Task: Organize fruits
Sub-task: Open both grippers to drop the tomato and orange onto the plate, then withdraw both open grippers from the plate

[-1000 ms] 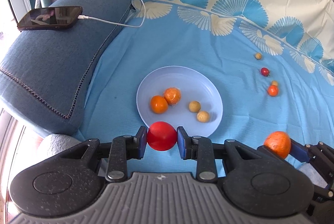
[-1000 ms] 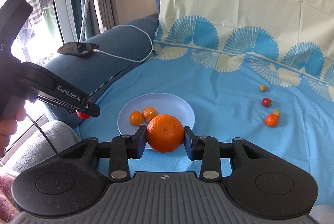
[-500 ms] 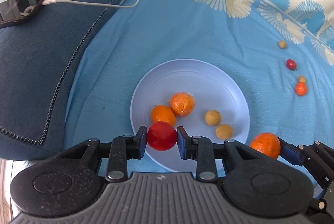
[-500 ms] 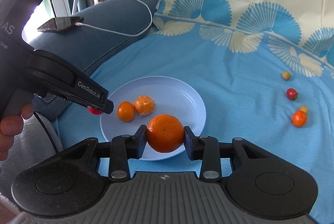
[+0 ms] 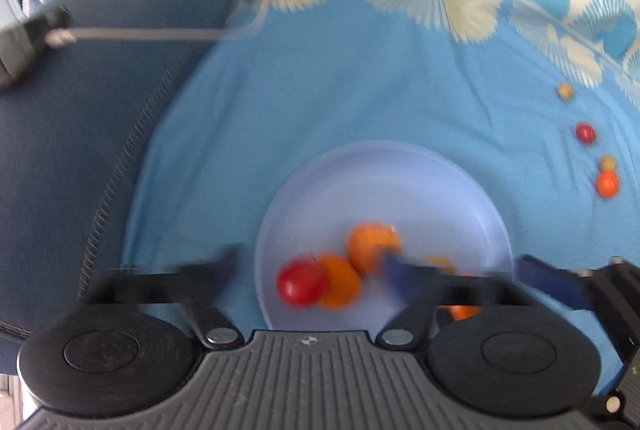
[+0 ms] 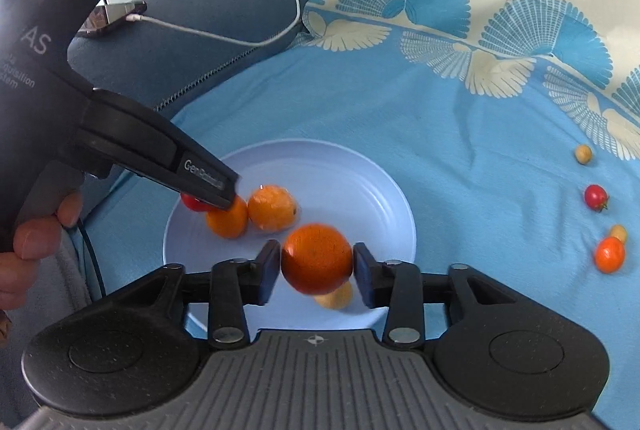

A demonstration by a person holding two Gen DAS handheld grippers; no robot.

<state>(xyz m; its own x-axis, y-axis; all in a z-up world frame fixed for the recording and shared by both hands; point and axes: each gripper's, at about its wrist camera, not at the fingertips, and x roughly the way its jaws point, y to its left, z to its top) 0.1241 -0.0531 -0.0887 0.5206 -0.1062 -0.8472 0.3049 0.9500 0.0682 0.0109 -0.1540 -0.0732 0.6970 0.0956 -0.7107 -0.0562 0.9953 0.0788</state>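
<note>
A pale blue plate [image 5: 400, 169] [image 6: 360, 165] lies on the blue cloth. My left gripper [image 5: 310, 272] is open over the plate's near left side; the red tomato [image 5: 300, 284] lies loose between its blurred fingers, against a small orange [image 5: 340, 282] and another orange [image 5: 370, 246]. My right gripper [image 6: 316, 268] holds a large orange [image 6: 316, 258] just above the plate; its jaws look slightly parted from it. A yellow fruit [image 6: 336, 298] lies under it. The left gripper's finger [image 6: 200, 177] shows in the right wrist view.
Several small fruits lie on the cloth at the right: a yellow one [image 6: 583, 153], a red tomato [image 6: 596, 197], an orange one [image 6: 609, 254]. A blue sofa arm [image 6: 224, 5] with a phone [image 6: 114, 17] on a white cable is at the left.
Both grippers moved forward and down over the plate. The left gripper opened and let the red tomato go onto the plate. The right jaws have loosened around the large orange.
</note>
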